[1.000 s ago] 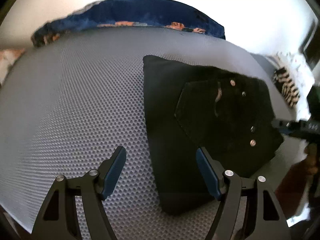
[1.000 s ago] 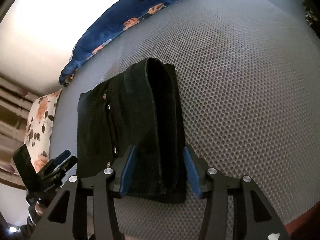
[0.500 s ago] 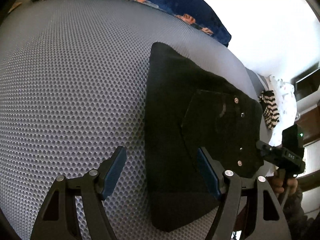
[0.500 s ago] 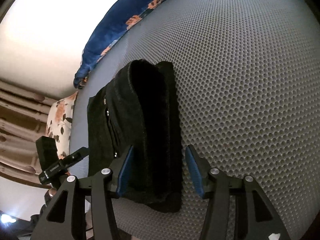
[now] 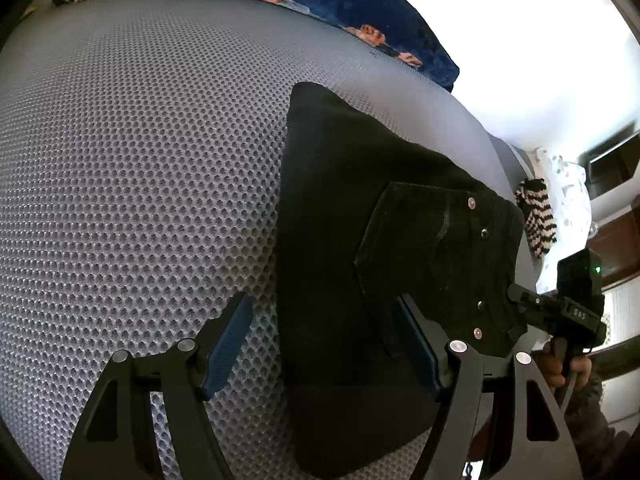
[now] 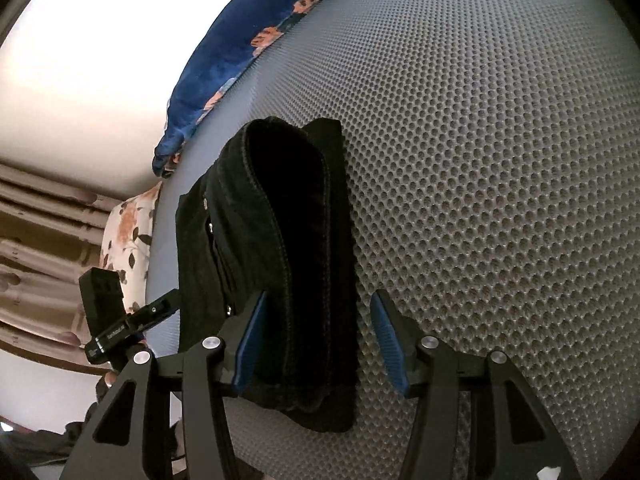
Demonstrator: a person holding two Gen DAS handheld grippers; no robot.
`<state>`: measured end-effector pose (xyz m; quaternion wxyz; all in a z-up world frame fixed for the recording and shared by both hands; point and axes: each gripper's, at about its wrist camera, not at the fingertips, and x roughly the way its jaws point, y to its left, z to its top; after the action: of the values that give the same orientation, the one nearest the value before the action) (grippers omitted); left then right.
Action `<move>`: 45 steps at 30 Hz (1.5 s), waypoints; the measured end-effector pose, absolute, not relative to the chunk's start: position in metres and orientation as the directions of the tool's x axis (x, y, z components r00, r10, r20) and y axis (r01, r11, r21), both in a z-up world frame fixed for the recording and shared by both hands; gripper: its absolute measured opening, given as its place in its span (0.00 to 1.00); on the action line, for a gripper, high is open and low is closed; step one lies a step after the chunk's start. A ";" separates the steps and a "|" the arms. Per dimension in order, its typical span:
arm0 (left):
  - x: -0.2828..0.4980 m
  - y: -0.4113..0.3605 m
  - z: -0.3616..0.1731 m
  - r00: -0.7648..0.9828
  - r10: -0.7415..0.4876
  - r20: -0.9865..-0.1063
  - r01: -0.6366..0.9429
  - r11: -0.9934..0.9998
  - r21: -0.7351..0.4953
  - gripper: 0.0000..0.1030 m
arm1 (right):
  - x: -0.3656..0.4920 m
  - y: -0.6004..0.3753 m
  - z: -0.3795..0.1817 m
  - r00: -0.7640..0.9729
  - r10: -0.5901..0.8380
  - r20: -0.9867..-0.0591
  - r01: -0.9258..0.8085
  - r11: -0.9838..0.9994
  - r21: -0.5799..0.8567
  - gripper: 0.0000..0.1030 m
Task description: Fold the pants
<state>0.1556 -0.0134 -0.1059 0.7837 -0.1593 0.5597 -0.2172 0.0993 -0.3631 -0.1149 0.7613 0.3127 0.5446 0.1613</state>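
Observation:
The black pants [image 5: 360,264] lie folded in a compact stack on the grey mesh bed surface [image 5: 140,184], back pocket and rivets on top. My left gripper [image 5: 324,344] is open and empty, its jaws standing either side of the stack's near left edge, just above it. In the right wrist view the pants [image 6: 280,248] show their rolled fold edge. My right gripper [image 6: 316,344] is open and empty, close over the near end of the stack. The other gripper shows in each view: the right one [image 5: 560,308] and the left one [image 6: 120,320].
A dark blue floral blanket [image 5: 360,12] lies along the far edge of the bed; it also shows in the right wrist view [image 6: 248,52]. A black and white striped cloth [image 5: 536,216] and a floral pillow [image 6: 128,232] lie off the bed's sides. Curtains [image 6: 40,240] hang beyond.
Both grippers have tilted and come lower and closer to the folded pants. The right gripper shifted slightly right along the stack's end. Both stayed open; the pants have not moved.

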 end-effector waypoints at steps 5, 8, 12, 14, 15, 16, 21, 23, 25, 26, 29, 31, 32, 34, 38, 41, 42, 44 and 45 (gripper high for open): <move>0.161 -0.021 -0.108 0.259 -0.550 -0.794 0.174 0.835 -0.522 0.71 | 0.098 -0.366 -0.116 0.343 0.608 -0.716 0.076 0.741 0.667 0.49; 0.163 -0.027 -0.109 0.244 -0.568 -0.786 0.177 0.823 -0.540 0.71 | 0.101 -0.369 -0.118 0.331 0.627 -0.705 0.067 0.730 0.680 0.49; 0.163 -0.037 -0.109 0.236 -0.576 -0.783 0.190 0.817 -0.544 0.71 | 0.102 -0.366 -0.117 0.327 0.632 -0.702 0.057 0.729 0.683 0.49; 0.165 -0.044 -0.109 0.235 -0.581 -0.779 0.191 0.814 -0.549 0.71 | 0.102 -0.362 -0.118 0.326 0.638 -0.698 0.055 0.724 0.688 0.49; 0.165 -0.044 -0.109 0.237 -0.584 -0.777 0.194 0.812 -0.551 0.71 | 0.103 -0.361 -0.118 0.332 0.637 -0.696 0.050 0.725 0.687 0.49; 0.166 -0.046 -0.110 0.236 -0.585 -0.776 0.197 0.811 -0.552 0.71 | 0.104 -0.360 -0.119 0.330 0.641 -0.693 0.044 0.723 0.689 0.49; 0.173 -0.055 -0.111 0.224 -0.605 -0.764 0.203 0.796 -0.570 0.71 | 0.109 -0.360 -0.122 0.307 0.675 -0.671 0.016 0.701 0.713 0.50; 0.176 -0.058 -0.112 0.217 -0.619 -0.755 0.202 0.785 -0.586 0.71 | 0.113 -0.360 -0.124 0.294 0.697 -0.655 0.001 0.684 0.729 0.49; 0.177 -0.062 -0.111 0.213 -0.627 -0.749 0.205 0.778 -0.593 0.70 | 0.118 -0.359 -0.125 0.285 0.712 -0.642 -0.010 0.672 0.741 0.48; 0.177 -0.061 -0.112 0.211 -0.629 -0.748 0.207 0.777 -0.595 0.67 | 0.120 -0.358 -0.126 0.282 0.717 -0.638 -0.012 0.667 0.745 0.47; 0.178 -0.064 -0.112 0.220 -0.620 -0.753 0.219 0.784 -0.581 0.63 | 0.127 -0.357 -0.131 0.267 0.740 -0.617 -0.013 0.643 0.766 0.41; 0.179 -0.061 -0.112 0.222 -0.617 -0.755 0.223 0.786 -0.577 0.58 | 0.131 -0.356 -0.133 0.258 0.748 -0.611 -0.021 0.637 0.771 0.38; 0.180 -0.061 -0.112 0.223 -0.616 -0.755 0.224 0.786 -0.576 0.56 | 0.134 -0.354 -0.134 0.252 0.755 -0.605 -0.021 0.629 0.777 0.38; 0.186 -0.057 -0.113 0.222 -0.626 -0.748 0.220 0.779 -0.587 0.54 | 0.138 -0.353 -0.136 0.246 0.765 -0.595 -0.025 0.619 0.785 0.37; 0.193 -0.060 -0.114 0.236 -0.629 -0.741 0.219 0.777 -0.590 0.53 | 0.146 -0.348 -0.136 0.250 0.769 -0.588 -0.046 0.616 0.786 0.35; 0.193 -0.062 -0.114 0.238 -0.631 -0.738 0.231 0.775 -0.588 0.53 | 0.149 -0.348 -0.137 0.250 0.767 -0.591 -0.045 0.619 0.784 0.30; 0.194 -0.062 -0.114 0.240 -0.635 -0.735 0.230 0.772 -0.592 0.53 | 0.148 -0.349 -0.138 0.249 0.768 -0.591 -0.043 0.618 0.785 0.30; 0.196 -0.059 -0.116 0.243 -0.649 -0.721 0.219 0.761 -0.611 0.54 | 0.147 -0.351 -0.138 0.253 0.766 -0.591 -0.045 0.620 0.784 0.30; 0.196 -0.056 -0.117 0.243 -0.653 -0.717 0.215 0.758 -0.616 0.54 | 0.146 -0.351 -0.138 0.255 0.764 -0.593 -0.046 0.622 0.782 0.30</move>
<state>0.1962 -0.0562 -0.1174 0.7624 -0.2008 0.5455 -0.2844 0.1458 -0.3511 -0.1376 0.7194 0.3315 0.5415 0.2816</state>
